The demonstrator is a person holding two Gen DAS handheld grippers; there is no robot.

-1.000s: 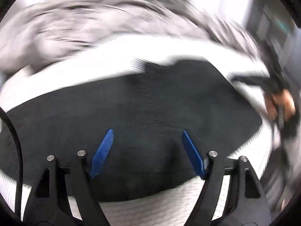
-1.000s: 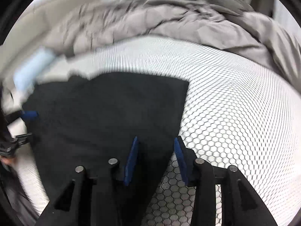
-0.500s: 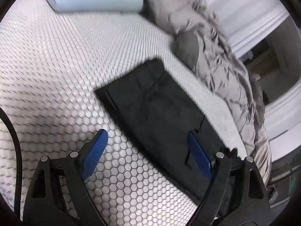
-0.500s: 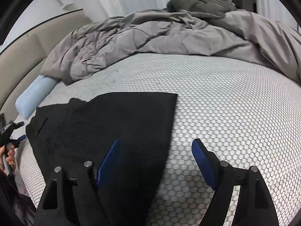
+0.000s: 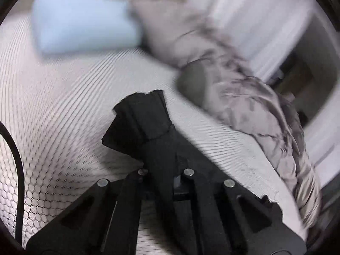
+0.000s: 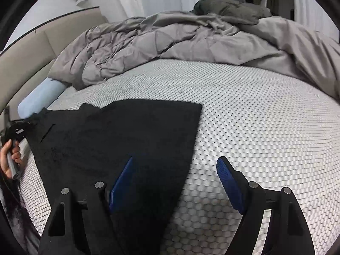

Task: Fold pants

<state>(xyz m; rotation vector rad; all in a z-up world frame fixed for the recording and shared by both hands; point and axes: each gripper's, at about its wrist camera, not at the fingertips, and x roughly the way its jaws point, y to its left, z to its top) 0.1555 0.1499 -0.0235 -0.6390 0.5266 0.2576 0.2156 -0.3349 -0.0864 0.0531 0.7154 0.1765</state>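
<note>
Black pants lie flat on the white honeycomb mattress. In the left wrist view my left gripper has its jaws closing tight on a corner of the pants, and the cloth bunches up and stands out past the fingers. The right wrist view shows that gripper at the far left end of the pants, with a hand on its grip. My right gripper is open low over the near right edge of the pants. One blue pad is over the cloth and the other is over bare mattress.
A rumpled grey duvet is piled along the far side of the bed, with a darker grey bundle behind it. A light blue bolster pillow lies by the beige headboard. Bare mattress stretches to the right of the pants.
My left gripper swung to the end of the pants and went from open to shut on the corner, bunching the cloth. My right gripper opened wider and stayed in place.
</note>
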